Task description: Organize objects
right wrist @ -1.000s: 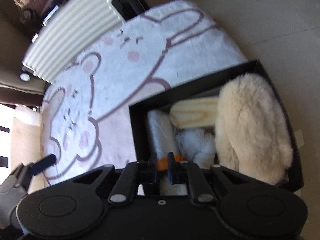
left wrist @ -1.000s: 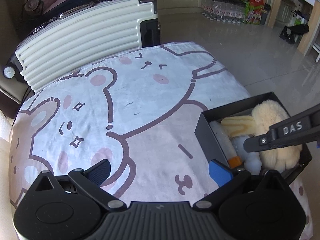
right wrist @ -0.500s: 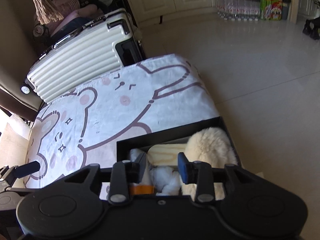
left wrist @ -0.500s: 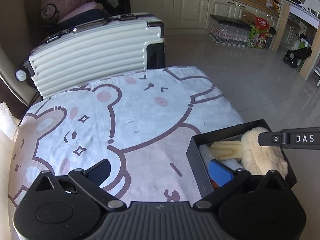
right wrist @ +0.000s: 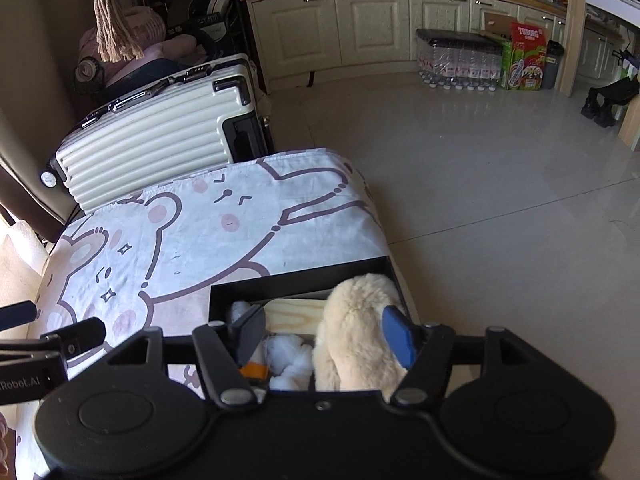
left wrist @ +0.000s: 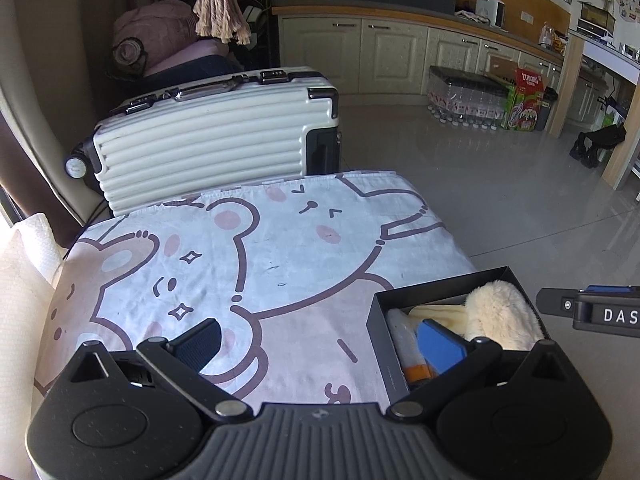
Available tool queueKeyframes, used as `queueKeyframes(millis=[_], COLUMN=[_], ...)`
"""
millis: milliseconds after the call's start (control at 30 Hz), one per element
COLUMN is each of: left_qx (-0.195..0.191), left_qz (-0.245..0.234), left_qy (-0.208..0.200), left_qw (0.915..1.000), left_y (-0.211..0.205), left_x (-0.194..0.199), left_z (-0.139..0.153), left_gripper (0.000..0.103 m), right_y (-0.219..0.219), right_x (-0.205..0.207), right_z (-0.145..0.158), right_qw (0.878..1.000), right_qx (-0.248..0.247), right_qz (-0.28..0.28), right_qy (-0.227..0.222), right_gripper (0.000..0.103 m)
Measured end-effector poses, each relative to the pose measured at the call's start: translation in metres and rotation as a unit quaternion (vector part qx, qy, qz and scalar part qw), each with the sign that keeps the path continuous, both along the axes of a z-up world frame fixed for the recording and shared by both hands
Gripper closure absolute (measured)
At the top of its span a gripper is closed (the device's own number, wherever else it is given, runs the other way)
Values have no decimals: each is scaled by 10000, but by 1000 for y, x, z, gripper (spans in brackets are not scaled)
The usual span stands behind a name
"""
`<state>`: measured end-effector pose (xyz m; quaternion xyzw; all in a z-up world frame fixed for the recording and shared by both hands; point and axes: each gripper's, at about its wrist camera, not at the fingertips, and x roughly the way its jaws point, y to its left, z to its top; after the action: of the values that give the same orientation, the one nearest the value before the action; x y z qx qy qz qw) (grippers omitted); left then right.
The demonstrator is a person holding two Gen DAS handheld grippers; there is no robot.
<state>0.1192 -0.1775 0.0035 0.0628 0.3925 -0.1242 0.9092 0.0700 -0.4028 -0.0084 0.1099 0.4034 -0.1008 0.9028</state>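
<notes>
1. Black box (right wrist: 296,280) at the near right corner of the table (left wrist: 280,248), on a cloth printed with cartoon bears and rabbits
2. Inside the box: fluffy cream plush (right wrist: 356,320) along the right side, pale wooden block (right wrist: 294,314) at the far end, white roll with an orange band (left wrist: 408,350) along the left wall, white fluff (right wrist: 290,356) in the middle
3. Right gripper (right wrist: 326,332) above the box, jaws opening, nothing clamped between the blue pads; plush and fluff visible below the gap
4. Left gripper (left wrist: 320,338) wide and empty, over the cloth just left of the box, right pad overlapping the box's near edge in view
5. Cream ribbed suitcase (left wrist: 212,140) on its side beyond the table's far edge
6. Glossy tiled floor (right wrist: 500,200) to the right, kitchen cabinets (right wrist: 360,28) at the back
</notes>
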Motion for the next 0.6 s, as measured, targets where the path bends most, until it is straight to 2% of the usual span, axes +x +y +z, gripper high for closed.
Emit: queueKeyframes(millis=[400, 600], left_qx=[-123, 11], left_qz=[190, 138], left_qy=[25, -25], left_qw=[9997, 9999], left_y=[0, -8], left_x=[-27, -40], left_z=[12, 17], left_gripper=[0, 0], right_y=[-2, -8], right_x=[-40, -55], right_z=[19, 22], right_qw=[9990, 9986], right_qx=[-434, -489], right_qz=[-24, -112], right_qy=[-136, -148], right_gripper=[16, 3])
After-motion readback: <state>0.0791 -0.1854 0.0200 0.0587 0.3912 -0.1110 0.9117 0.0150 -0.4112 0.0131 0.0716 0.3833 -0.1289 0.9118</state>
